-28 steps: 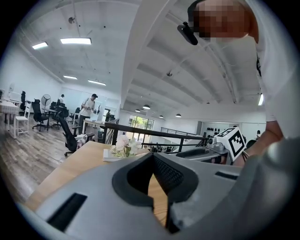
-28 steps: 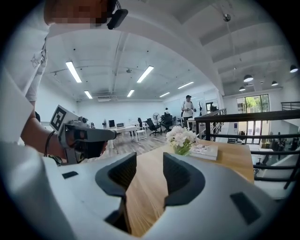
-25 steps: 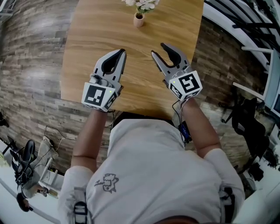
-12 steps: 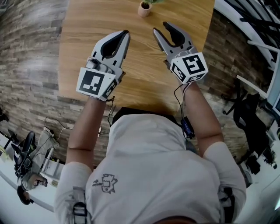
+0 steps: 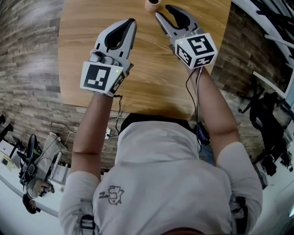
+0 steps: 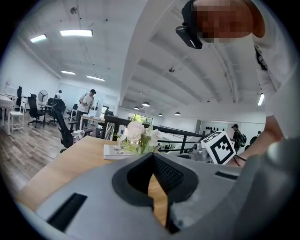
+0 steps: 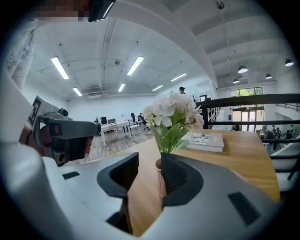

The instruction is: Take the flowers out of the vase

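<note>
On grained wood table (image 5: 151, 80): left tongs (image 5: 132, 22) closed, empty; right tongs (image 7: 150, 160) closing, nothing between, near clay vase (image 7: 159, 174).

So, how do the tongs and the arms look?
The left tongs and right tongs are grey with black pads; each carries a cube of black-and-white markers. A black cable leaves the right one. Short-sleeved pale grey T-shirt. The right tongs are closing, nothing between them.
</note>
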Tool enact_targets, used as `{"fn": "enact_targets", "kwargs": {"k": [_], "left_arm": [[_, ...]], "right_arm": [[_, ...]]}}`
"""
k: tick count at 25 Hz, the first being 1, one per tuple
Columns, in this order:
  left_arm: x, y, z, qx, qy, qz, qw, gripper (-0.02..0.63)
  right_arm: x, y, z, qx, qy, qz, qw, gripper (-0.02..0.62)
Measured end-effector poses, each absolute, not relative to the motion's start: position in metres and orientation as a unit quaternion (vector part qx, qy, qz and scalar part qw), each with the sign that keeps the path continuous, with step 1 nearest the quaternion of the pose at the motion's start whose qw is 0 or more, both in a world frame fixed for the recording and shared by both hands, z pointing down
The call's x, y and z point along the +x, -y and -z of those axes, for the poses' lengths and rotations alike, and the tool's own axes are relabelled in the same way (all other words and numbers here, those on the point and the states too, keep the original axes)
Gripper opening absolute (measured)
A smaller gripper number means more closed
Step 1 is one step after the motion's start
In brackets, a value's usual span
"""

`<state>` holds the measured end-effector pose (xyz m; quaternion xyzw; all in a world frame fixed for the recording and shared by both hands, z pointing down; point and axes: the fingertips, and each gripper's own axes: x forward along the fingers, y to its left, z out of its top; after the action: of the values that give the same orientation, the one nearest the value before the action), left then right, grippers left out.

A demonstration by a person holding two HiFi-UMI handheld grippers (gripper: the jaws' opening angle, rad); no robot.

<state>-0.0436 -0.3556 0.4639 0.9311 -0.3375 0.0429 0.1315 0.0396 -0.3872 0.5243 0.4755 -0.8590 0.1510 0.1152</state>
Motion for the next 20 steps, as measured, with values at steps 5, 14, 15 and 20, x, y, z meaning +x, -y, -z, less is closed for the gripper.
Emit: {"fn": "enact_targets", "kwargs": {"k": [5,14,15,20], "left_arm": [[-0.045,0.370,-0.475,0.930,0.341,-0.047,0.132,0.005],[-0.035,0.375,-0.487,0.929,0.335,-0.047,0.148,0.005],[-0.034,0.374,-0.486,0.930,0.334,-0.045,0.148,0.005],[-0.026,0.367,-0.482,0.933,0.325,-0.044,0.145,0.005]], "right_arm": [[0.043,0.408,-0.545,0.489,0.848,-0.155,0.131,0.153],[0.047,0.440,-0.559,0.499,0.841,-0.164,0.132,0.153],[0.047,0.441,-0.560,0.497,0.841,-0.165,0.133,0.153],[0.045,0.446,-0.559,0.491,0.846,-0.159,0.137,0.153]]}}
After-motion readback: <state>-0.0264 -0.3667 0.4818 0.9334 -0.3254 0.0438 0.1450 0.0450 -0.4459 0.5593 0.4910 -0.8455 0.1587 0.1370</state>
